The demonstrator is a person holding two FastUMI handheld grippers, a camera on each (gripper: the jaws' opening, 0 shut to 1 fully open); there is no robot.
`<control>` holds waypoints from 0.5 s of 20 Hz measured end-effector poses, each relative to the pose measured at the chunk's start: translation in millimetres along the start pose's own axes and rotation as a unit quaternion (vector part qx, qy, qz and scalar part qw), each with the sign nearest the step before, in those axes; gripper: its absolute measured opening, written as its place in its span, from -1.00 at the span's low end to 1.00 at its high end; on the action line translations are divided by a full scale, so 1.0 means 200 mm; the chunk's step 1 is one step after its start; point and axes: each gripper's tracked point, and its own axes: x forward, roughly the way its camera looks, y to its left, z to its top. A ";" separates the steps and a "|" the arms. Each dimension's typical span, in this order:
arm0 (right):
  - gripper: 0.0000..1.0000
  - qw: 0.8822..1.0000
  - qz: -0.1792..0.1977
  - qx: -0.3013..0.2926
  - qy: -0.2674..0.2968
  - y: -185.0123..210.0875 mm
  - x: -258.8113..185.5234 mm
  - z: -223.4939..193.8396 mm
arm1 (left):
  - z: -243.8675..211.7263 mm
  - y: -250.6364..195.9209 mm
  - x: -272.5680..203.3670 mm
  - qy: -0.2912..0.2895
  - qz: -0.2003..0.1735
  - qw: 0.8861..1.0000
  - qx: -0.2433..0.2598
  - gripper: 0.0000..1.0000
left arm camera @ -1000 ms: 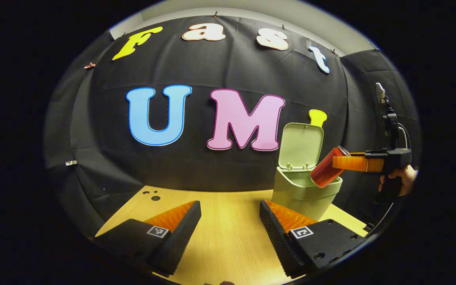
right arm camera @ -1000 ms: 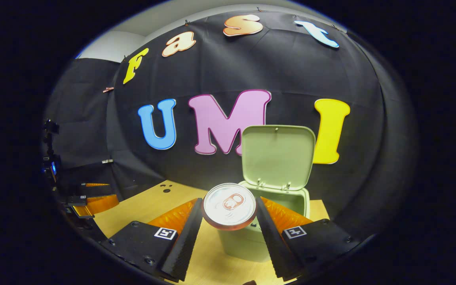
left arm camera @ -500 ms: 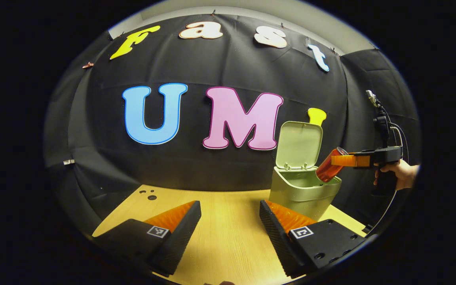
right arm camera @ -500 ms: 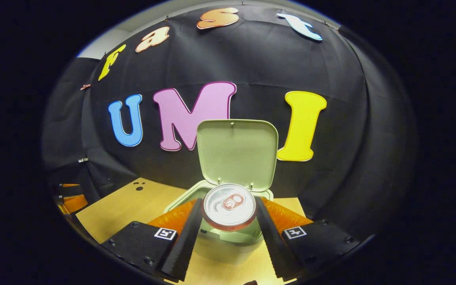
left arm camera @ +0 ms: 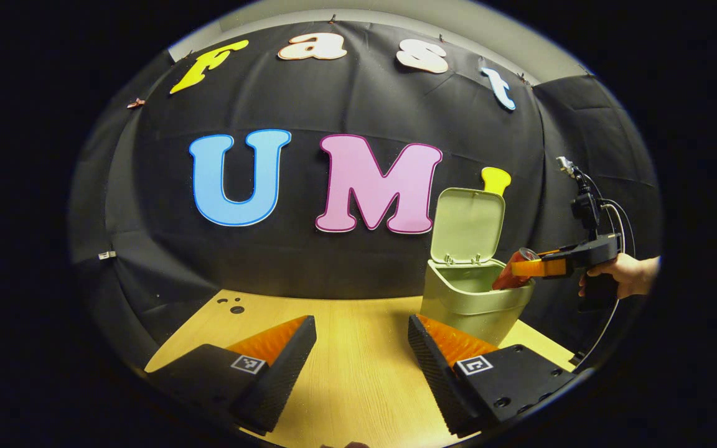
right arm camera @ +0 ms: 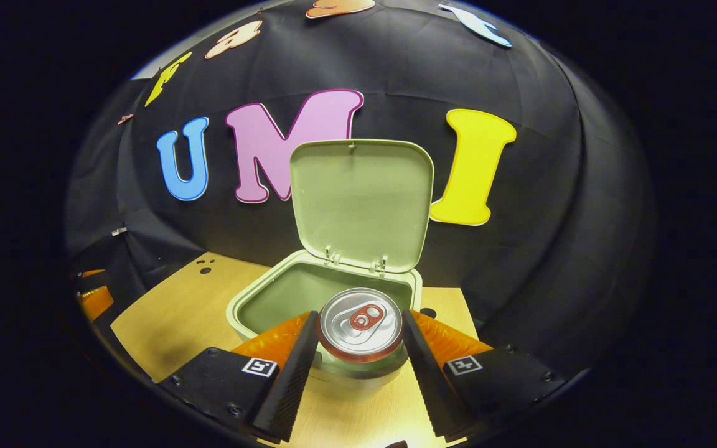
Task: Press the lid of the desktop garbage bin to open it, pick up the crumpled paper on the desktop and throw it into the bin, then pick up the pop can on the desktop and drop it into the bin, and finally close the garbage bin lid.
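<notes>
A pale green bin (left arm camera: pixel 474 306) stands at the table's far right with its lid (left arm camera: pixel 468 225) swung up. My right gripper (right arm camera: pixel 360 333) is shut on a red pop can (right arm camera: pixel 361 323), whose silver top faces the camera over the bin's open mouth (right arm camera: pixel 296 292). In the left gripper view that can (left arm camera: pixel 513 275) tilts down into the opening, held by the right gripper (left arm camera: pixel 529 267) and a hand (left arm camera: pixel 626 274). My left gripper (left arm camera: pixel 361 333) stands open low over the wooden table (left arm camera: pixel 358 373), left of the bin. The bin's inside is mostly hidden.
The raised lid (right arm camera: pixel 361 202) stands close behind the can. Small holes (left arm camera: pixel 234 305) mark the table's far left corner. A cable (left arm camera: pixel 613 311) hangs from the right gripper's handle. The left gripper (right arm camera: pixel 91 295) shows at the left edge of the right gripper view.
My right gripper has carried the can forward and down, tipping it into the bin's open mouth. The left gripper has stayed in place, open.
</notes>
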 end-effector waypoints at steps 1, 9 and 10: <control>0.65 1.000 -0.001 -0.002 0.005 0.00 0.01 -0.01 | -0.01 0.00 0.00 0.001 0.001 1.000 -0.001 0.91; 0.68 0.999 -0.012 -0.008 0.033 -0.02 0.04 -0.10 | -0.01 0.03 0.01 0.004 0.004 1.000 -0.004 0.92; 0.69 0.999 -0.012 -0.007 0.034 -0.02 0.05 -0.10 | -0.02 0.03 0.00 0.005 0.005 1.000 -0.002 0.91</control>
